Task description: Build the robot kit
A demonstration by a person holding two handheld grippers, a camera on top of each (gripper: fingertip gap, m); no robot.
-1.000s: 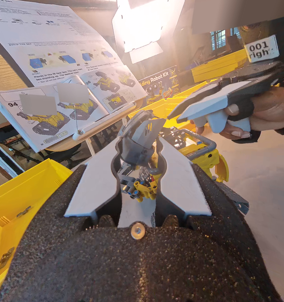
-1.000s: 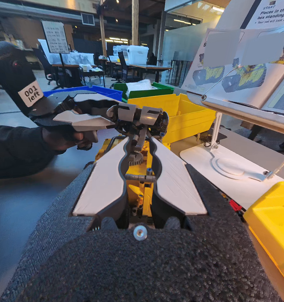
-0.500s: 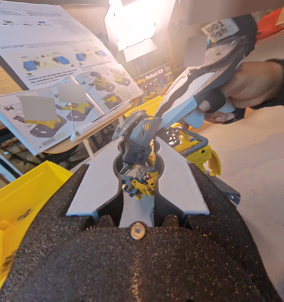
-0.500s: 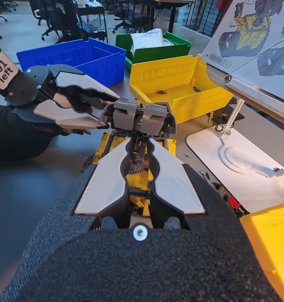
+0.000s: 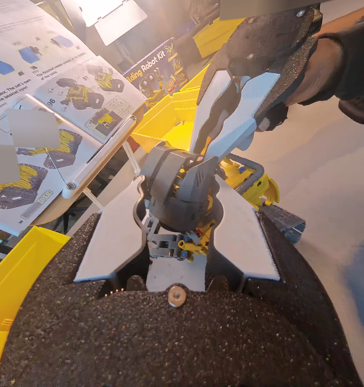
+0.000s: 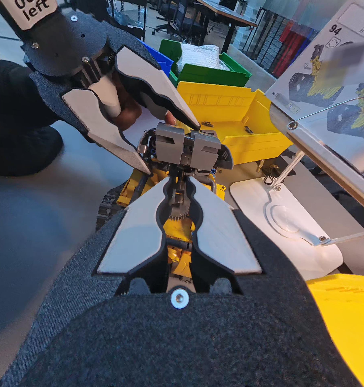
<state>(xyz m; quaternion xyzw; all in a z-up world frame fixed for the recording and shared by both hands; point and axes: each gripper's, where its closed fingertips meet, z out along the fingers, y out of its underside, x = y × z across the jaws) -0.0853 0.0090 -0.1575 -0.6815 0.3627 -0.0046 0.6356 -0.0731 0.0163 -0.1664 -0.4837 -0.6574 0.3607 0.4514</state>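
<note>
Each wrist view looked forward along its own fingers at close range, from opposite sides of the grey-and-yellow brick model [image 5: 176, 201] [image 6: 187, 150], which both views shared together with the instruction booklet [image 5: 51, 117] [image 6: 332, 88] and the desk [image 5: 323, 188] [image 6: 51, 188].

I cannot see the yellow-and-grey brick-built tracked model's [image 6: 172, 188] lower body; my right gripper [image 6: 178, 180] covers it. Open instruction booklet [image 5: 57, 129] runs off the left edge. Table [image 6: 30, 209] at left is blurred.
</note>
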